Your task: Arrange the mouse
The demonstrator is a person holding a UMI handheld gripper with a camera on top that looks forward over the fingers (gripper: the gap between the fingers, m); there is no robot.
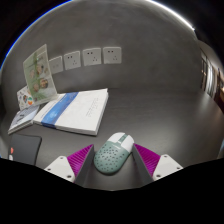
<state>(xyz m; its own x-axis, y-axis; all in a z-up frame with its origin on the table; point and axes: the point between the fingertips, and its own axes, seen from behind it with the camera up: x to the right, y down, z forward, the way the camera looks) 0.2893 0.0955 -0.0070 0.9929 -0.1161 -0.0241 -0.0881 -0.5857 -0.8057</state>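
Between the spread fingers of the gripper (113, 160) sits the mouse (112, 153), gaps either side, so closing on it seems the next step before placing it.

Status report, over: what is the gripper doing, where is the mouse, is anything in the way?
Gripper open. Mouse on grey table, between the fingers, gaps both sides. Books just beyond, not blocking.

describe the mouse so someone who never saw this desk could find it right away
On the grey table, look just in front of the white book. There, between the open fingers of the gripper, lies the mouse. It is pale mint, rounded and perforated with small holes, unlike the flat printed items nearby.
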